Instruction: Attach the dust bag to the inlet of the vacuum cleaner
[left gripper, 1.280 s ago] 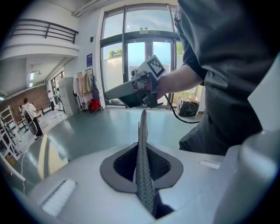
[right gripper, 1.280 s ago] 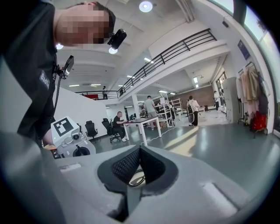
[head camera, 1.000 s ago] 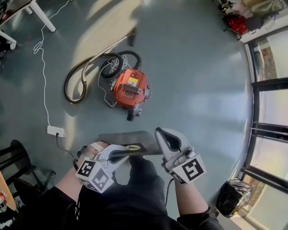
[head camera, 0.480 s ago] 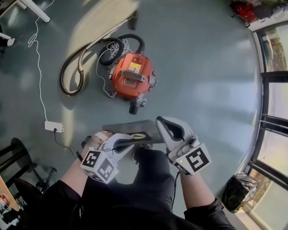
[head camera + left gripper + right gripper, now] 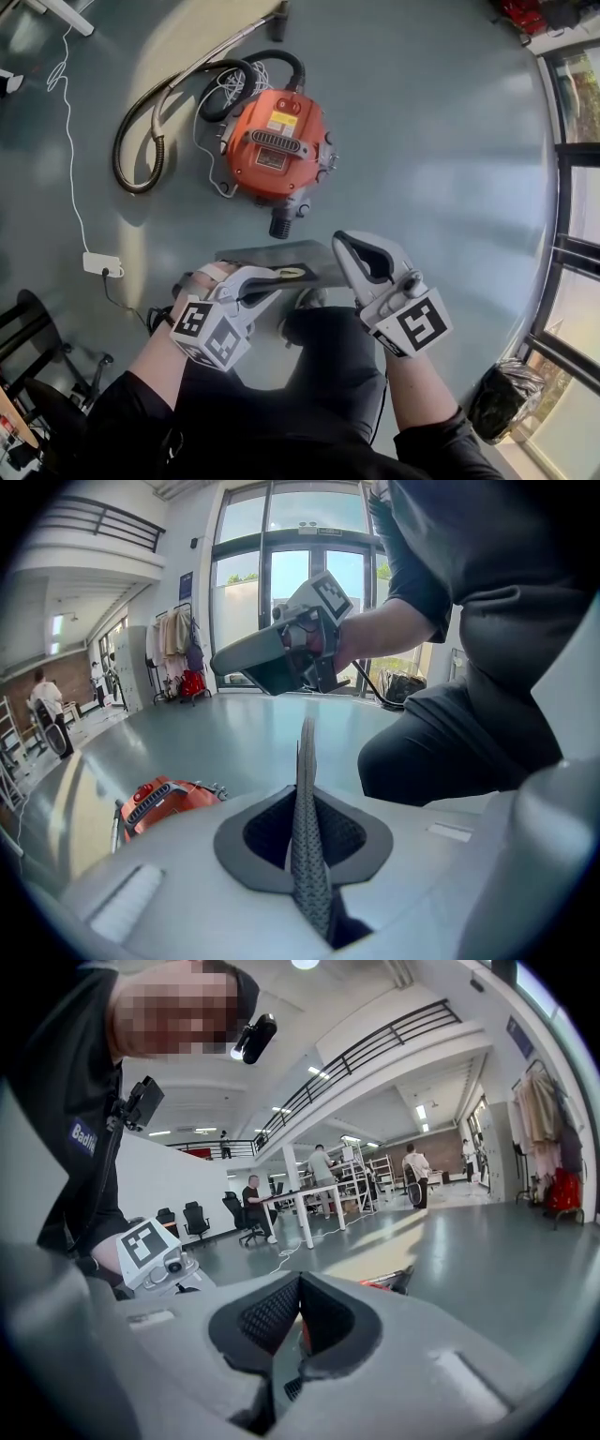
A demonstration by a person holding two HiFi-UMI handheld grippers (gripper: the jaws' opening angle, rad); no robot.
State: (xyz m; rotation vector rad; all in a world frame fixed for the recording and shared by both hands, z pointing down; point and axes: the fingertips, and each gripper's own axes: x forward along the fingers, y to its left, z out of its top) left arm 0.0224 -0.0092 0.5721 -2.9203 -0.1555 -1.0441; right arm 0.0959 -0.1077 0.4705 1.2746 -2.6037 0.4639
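grey-blue floor [image 5: 450, 141] fills the head view. an orange vacuum cleaner [image 5: 277, 145] sits toward 12 o'clock, with its black hose [image 5: 131, 141] looped at its 9 o'clock and a black round port [image 5: 281, 225] on its 6 o'clock side. a white power strip [image 5: 101, 264] lies toward 9 o'clock. at 6 o'clock of the port, apart from it, the flat grey dust bag [image 5: 272, 255] is held level. the left gripper [image 5: 267, 284] is at the bag's 6 o'clock edge and the right gripper [image 5: 345, 251] at its 3 o'clock end.

left gripper view: the black pads [image 5: 258, 836] are clamped on the bag, which runs edge-on between them toward 12 o'clock. the vacuum cleaner shows at 8 o'clock and the right gripper at 12 o'clock.

right gripper view: this claw's pads are pressed together, and i cannot tell whether a thin edge of the bag is pinched there. the left gripper shows at 9 o'clock. white desks [image 5: 314, 1206] with people [image 5: 251, 1206] stand beyond.
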